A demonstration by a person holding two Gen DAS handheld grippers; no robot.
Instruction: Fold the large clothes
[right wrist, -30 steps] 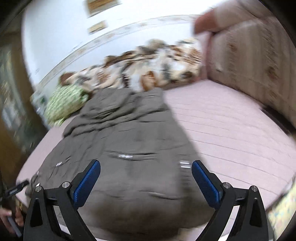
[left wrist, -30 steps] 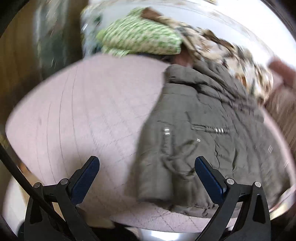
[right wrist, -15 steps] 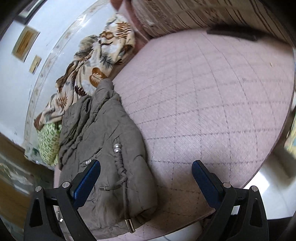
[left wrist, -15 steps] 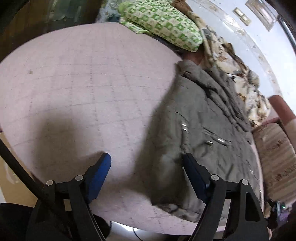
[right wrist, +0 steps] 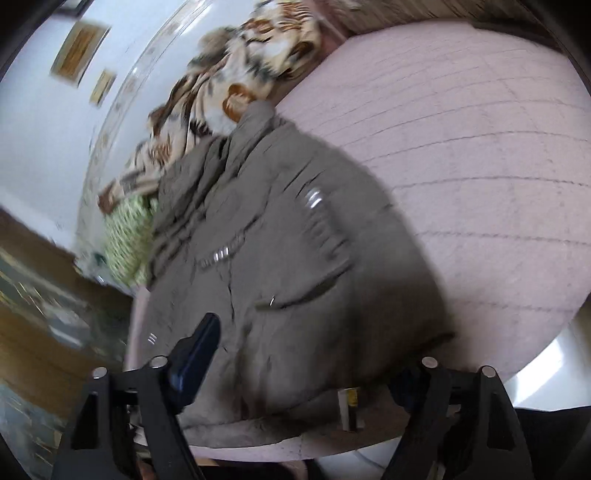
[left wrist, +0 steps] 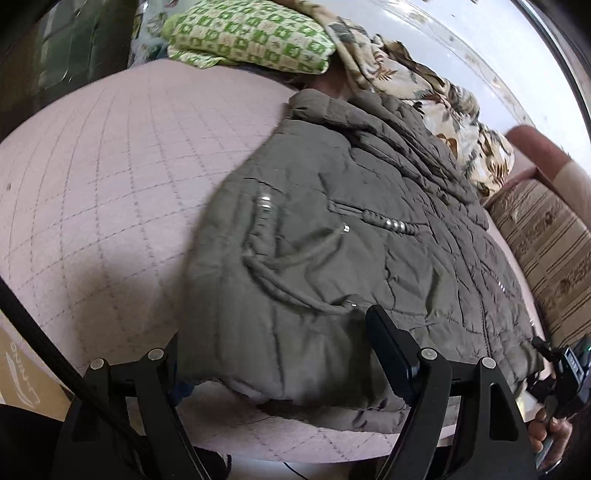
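A grey-olive padded jacket (left wrist: 332, 229) lies on a pink quilted bed (left wrist: 110, 177), hood end far, hem near the bed's front edge. My left gripper (left wrist: 280, 354) is open with its fingers on either side of the hem's left corner; the left finger is hidden under the cloth. In the right wrist view the jacket (right wrist: 288, 258) fills the middle. My right gripper (right wrist: 306, 354) is open and straddles the hem's right part; its right finger is behind the cloth.
A green checked pillow (left wrist: 251, 33) and a leaf-print blanket (left wrist: 424, 96) lie at the head of the bed. A striped brown sofa (left wrist: 546, 243) stands to the right. The pink bed (right wrist: 480, 147) stretches right of the jacket.
Both grippers have dropped toward the jacket's near hem. The hem now lies between each pair of open fingers, where before the grippers were held back from it.
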